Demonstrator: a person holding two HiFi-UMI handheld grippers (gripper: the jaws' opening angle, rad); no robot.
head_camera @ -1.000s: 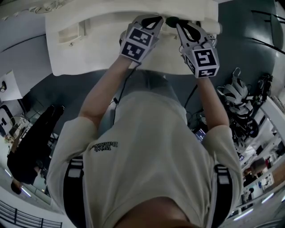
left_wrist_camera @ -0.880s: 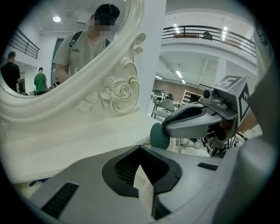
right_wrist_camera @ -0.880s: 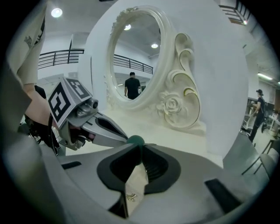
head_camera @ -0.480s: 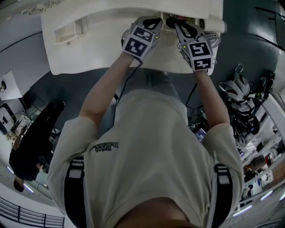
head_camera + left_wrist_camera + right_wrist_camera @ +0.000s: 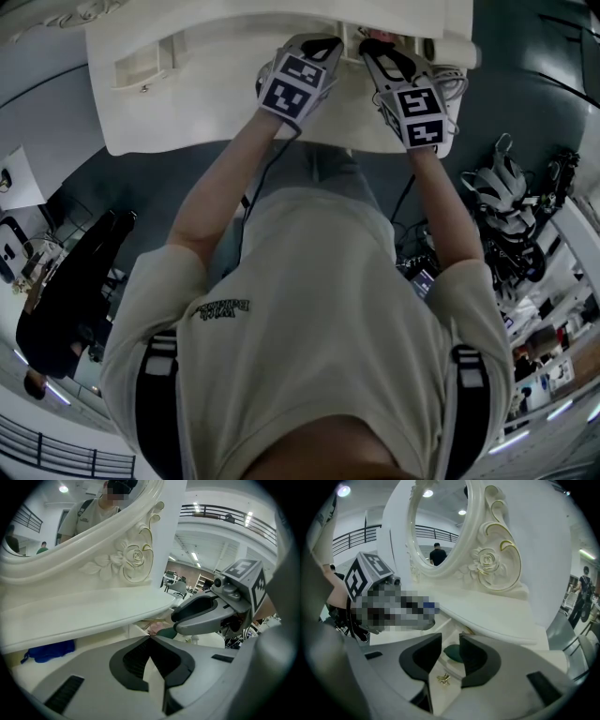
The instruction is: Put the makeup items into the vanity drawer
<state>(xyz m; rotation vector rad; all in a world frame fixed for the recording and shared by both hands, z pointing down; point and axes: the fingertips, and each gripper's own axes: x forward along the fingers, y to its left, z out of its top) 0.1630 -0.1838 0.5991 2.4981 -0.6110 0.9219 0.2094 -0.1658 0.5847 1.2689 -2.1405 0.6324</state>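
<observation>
At the white vanity (image 5: 169, 112), a person reaches both arms forward and down to the open vanity drawer (image 5: 451, 668). The right gripper (image 5: 450, 643), whose jaws have just been opening, stands parted above the drawer's gold knob (image 5: 444, 679). A dark green makeup item (image 5: 452, 652) lies inside the drawer, apparently released there. The left gripper (image 5: 149, 639), jaws together and empty, hovers beside the drawer

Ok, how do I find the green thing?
Find the white vanity with the carved rose mirror frame, then look under its tabletop into the open drawer. The dark green rounded item sits just past the small gold knob; nothing else there is green.
</observation>
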